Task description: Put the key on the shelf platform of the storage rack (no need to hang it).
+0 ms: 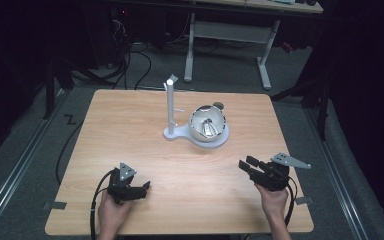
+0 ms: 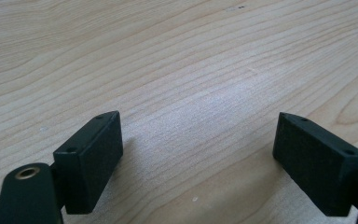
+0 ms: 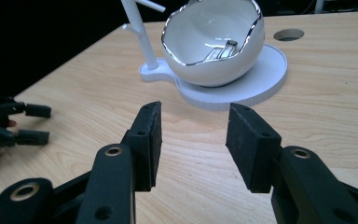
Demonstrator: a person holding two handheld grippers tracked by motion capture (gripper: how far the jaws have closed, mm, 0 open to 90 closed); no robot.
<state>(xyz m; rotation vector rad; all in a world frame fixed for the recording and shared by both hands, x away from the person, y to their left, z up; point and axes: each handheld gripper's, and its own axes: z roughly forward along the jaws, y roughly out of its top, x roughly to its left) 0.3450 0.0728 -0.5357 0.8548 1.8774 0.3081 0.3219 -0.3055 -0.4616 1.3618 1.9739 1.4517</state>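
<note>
- A light wooden table [image 1: 130, 130] carries a white stand base [image 1: 219, 141] near its far middle, with a thin white post [image 1: 170, 107] rising upright from the base's left end.
- A white egg-shell-shaped bowl [image 1: 207, 125] with a jagged silver rim sits on the round part of the base, just right of the post; in the right gripper view the bowl [image 3: 214, 44] rests on the base [image 3: 256, 88] and a small metallic item [image 3: 221, 51] lies inside it, too small to identify.
- A round hole [image 3: 288, 34] in the tabletop lies just behind the base.
- The left gripper [image 1: 141, 189] sits near the table's front left, held in the person's left hand [image 1: 111, 212], pointing right across the table.
- In the left gripper view its jaws stand wide apart with nothing between them, low over bare wood grain [image 2: 191, 70].
- The right gripper [image 1: 246, 164] is near the front right, held in the right hand [image 1: 274, 200], pointing left and toward the stand, well apart from it.
- In the right gripper view the right gripper [image 3: 193, 135] has its jaws parted and empty, aimed at the bowl and base, with the left gripper [image 3: 32, 123] at the far left edge.
</note>
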